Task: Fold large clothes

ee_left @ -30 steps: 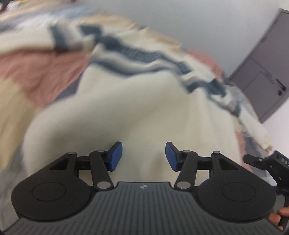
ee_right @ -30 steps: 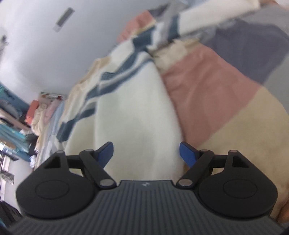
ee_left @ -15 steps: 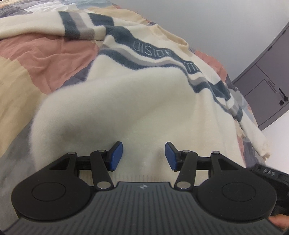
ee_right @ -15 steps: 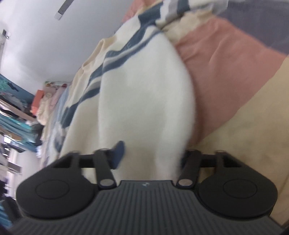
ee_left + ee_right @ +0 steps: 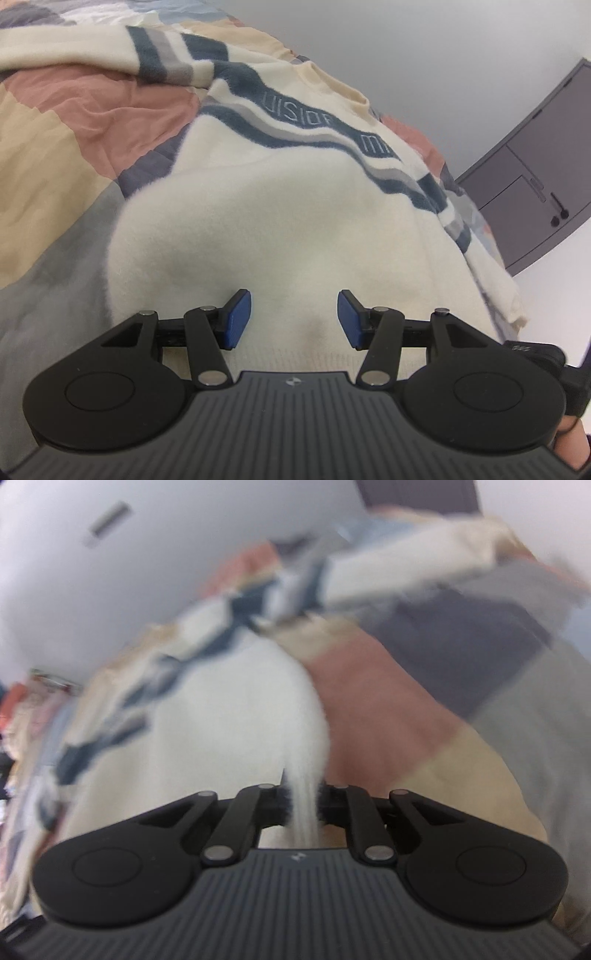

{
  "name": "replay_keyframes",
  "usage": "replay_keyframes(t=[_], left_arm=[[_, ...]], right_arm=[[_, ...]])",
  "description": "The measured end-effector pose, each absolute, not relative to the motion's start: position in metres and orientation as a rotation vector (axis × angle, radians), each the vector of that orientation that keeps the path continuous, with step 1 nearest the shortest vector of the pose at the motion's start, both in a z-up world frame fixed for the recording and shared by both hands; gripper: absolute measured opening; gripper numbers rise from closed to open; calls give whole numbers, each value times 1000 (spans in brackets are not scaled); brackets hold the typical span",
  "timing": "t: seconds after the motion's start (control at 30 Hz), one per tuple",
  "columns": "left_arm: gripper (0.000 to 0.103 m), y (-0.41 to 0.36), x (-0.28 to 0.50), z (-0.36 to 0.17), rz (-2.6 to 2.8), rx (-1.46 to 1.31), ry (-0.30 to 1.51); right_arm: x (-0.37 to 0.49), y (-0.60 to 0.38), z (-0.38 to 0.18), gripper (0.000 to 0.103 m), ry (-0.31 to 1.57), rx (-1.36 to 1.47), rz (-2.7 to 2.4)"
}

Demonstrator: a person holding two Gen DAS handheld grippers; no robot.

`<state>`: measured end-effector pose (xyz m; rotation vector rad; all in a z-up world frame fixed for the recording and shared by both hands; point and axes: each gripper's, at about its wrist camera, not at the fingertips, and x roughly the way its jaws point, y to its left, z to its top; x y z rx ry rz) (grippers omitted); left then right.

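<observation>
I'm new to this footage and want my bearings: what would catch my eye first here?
A big cream sweater with wavy blue and grey stripes across its chest fills the middle, spread on a patchwork quilt of pink, tan and grey. The right gripper is shut on a pinch of the sweater's edge, while the left gripper hovers open over the ribbed hem.

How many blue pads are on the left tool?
2: one blue pad on its left finger, the other on its right finger, both over the cream sweater.
</observation>
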<state>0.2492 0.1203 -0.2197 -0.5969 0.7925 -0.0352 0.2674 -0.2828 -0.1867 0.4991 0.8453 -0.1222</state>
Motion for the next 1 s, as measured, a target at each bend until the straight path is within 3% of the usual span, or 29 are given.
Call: replay_keyframes(t=[0.23, 0.33, 0.63, 0.7, 1.0], left_arm=[[58, 116, 248, -218, -45, -567, 796], [58, 114, 249, -209, -45, -544, 758], [58, 103, 274, -159, -62, -346, 602], [59, 98, 287, -154, -73, -305, 597], [59, 102, 342, -181, -85, -250, 678]], right_arm=[[265, -284, -189, 20, 849, 500, -156], [258, -285, -179, 39, 795, 468, -212], [280, -251, -132, 39, 597, 230, 13], [292, -236, -129, 45, 589, 180, 114], [340, -191, -150, 46, 636, 35, 312]])
